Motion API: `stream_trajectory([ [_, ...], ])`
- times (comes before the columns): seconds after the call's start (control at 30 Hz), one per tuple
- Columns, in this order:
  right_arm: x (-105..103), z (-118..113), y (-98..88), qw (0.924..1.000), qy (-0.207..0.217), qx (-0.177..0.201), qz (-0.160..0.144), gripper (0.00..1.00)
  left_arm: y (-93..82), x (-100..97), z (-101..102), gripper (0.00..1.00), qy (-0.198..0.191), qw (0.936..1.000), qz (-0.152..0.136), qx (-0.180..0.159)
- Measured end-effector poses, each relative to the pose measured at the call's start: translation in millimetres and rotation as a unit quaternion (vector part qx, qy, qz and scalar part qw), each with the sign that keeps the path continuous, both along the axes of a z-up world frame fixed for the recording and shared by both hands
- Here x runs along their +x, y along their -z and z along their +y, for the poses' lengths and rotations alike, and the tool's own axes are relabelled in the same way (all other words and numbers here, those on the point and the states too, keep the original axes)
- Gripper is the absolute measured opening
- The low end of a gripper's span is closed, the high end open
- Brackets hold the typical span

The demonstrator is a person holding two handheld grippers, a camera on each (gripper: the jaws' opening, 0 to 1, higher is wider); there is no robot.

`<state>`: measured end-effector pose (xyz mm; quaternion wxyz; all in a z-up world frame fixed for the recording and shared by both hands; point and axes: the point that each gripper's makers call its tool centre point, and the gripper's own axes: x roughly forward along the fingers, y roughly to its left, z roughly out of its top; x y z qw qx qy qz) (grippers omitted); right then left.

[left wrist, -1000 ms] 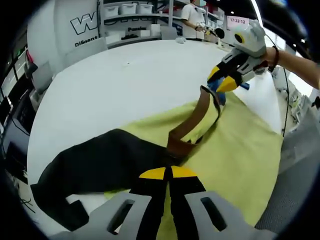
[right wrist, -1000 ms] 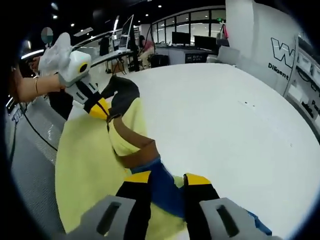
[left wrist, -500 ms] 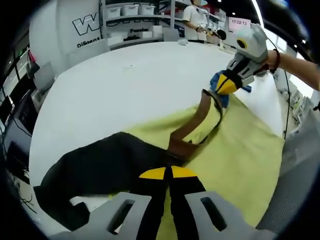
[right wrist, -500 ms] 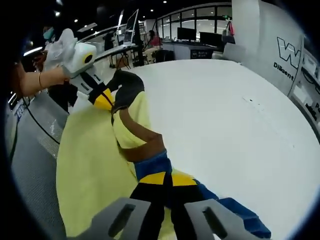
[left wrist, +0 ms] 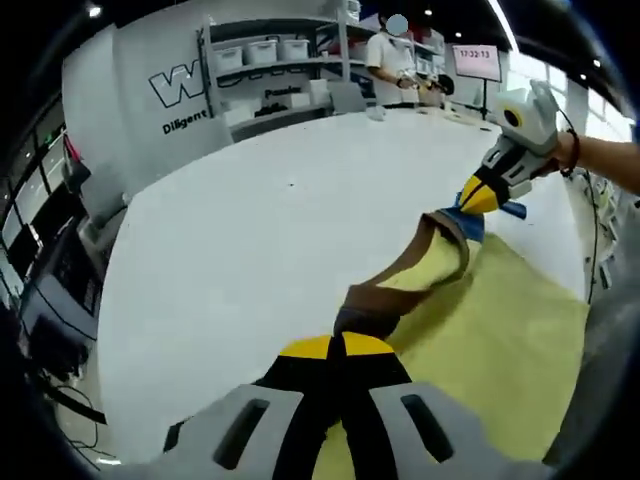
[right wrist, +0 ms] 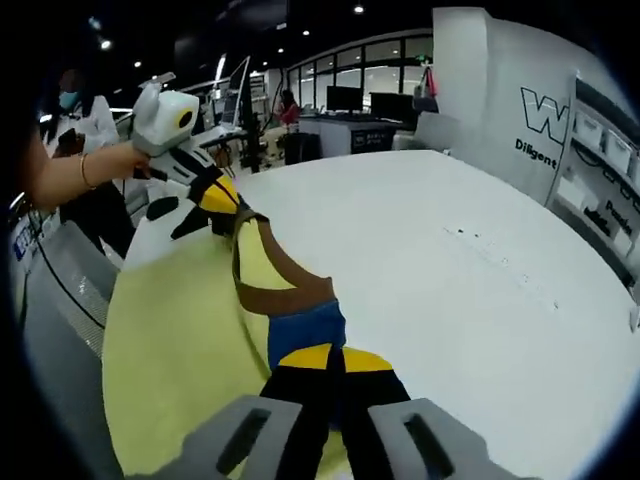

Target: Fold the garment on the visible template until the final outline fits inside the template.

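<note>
Lifting: both hands carry the garment (left wrist: 420, 275) up off the white worktop (left wrist: 270, 220), stretched as a band between the two tools.
Left hand-held gripper (left wrist: 336, 348): jaws pressed together on the dark and brown end of the cloth; in the right gripper view it sits at the far end of the band (right wrist: 222, 196).
Right hand-held gripper (right wrist: 328, 357): jaws closed tight on the blue and brown edge; a second ago they stood apart around that edge. In the left gripper view it pinches the far end (left wrist: 480, 194).
Garment: yellow, brown, blue and dark panels, hanging just above the yellow template (left wrist: 520, 340) and near its worktop-side edge.
Changed: a second ago a wide dark part of the cloth lay spread on the worktop beside the template; now only a small dark scrap shows by the left jaws, so most of the cloth seems gathered and raised, though the low corner of that view is hard to read.
Meaning for the task: judging from this, the fold is in mid-carry; the cloth must be laid down on the template before its outline can be checked.
Background: shelves (left wrist: 270, 50) and a person (left wrist: 392, 50) stand beyond the worktop.
</note>
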<state>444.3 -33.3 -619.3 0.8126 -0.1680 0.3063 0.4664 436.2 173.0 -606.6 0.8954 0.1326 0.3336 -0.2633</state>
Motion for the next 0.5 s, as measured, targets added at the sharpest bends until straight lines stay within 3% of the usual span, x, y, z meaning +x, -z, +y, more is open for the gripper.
stream_trajectory([
  [0.07, 33.6, -3.0, -14.3, 0.9981, 0.047, 0.015, -0.039, 0.0, -12.6, 38.3, -4.4, 0.05, 0.001, 0.9994, -0.029, 0.019],
  [0.27, 65.4, -5.3, -16.7, 0.9945, 0.086, 0.01, -0.06, 0.0, -6.9, 74.4, -0.9, 0.05, -0.015, 0.9978, -0.04, 0.05],
  [0.33, 74.7, -4.7, -12.2, 0.9935, 0.096, 0.002, -0.06, 0.0, -3.6, 88.6, 2.7, 0.05, -0.04, 0.9971, -0.041, 0.051],
  [0.5, 93.7, 0.4, 1.3, 0.9911, 0.118, -0.016, -0.061, 0.0, 6.5, 120.7, 1.0, 0.05, -0.055, 0.9932, -0.046, 0.092],
])
